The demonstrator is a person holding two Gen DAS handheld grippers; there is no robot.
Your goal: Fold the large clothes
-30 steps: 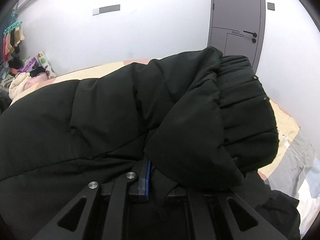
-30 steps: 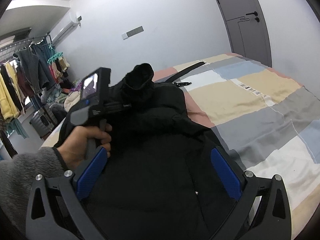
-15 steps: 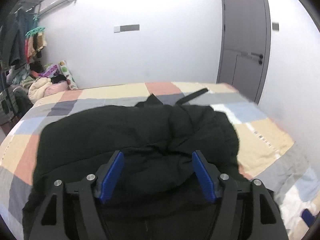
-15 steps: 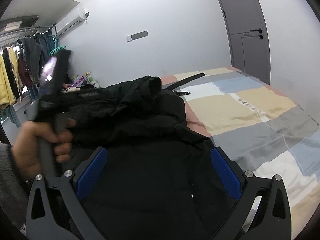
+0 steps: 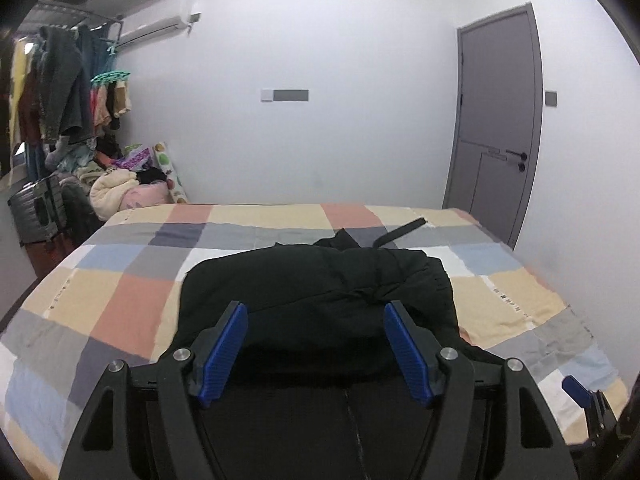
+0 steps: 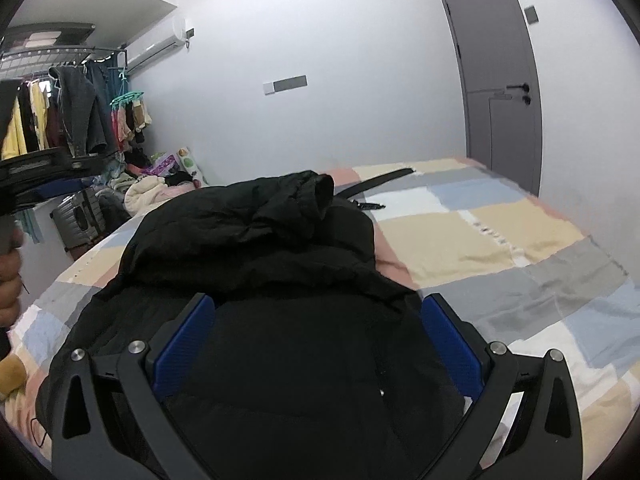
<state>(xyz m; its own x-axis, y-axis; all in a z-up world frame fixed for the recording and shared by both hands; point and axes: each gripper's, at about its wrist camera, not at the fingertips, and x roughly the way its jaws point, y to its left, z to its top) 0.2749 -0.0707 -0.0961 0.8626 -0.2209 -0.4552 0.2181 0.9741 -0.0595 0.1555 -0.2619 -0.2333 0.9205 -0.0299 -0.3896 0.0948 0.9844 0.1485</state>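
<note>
Bedroom, white walls; grey door [image 5: 498,120] at right, air conditioner [image 5: 154,30] high at left.

Bed [image 5: 132,276]: patchwork cover in beige, grey, blue, salmon and white squares; fills the lower half of both views.

Jacket [image 5: 320,292]: black, padded, large. Lies on the bed, roughly mid-width, bunched into a thick mound with creased folds along the top. In the right wrist view the jacket [image 6: 256,248] spreads from the far mound down to the near edge, its lower part flat beneath the gripper.

Strap [image 5: 400,232]: black, narrow, lies on the cover just beyond the jacket, toward the door.

Left gripper [image 5: 316,350]: jaws wide apart, blue pads facing each other, nothing between them; held above the near part of the jacket, not gripping it.

Right gripper [image 6: 316,344]: jaws wide apart, blue pads clear of the cloth, nothing held; poised over the jacket's near portion.

Hand [image 6: 9,280]: at the left edge of the right wrist view, closed round the left gripper's handle.

Clothes rack [image 5: 60,84]: far left, hung with dark, yellow and pink garments.

Suitcase [image 5: 38,214]: grey, on the floor under the rack, beside a pile of soft goods.
</note>
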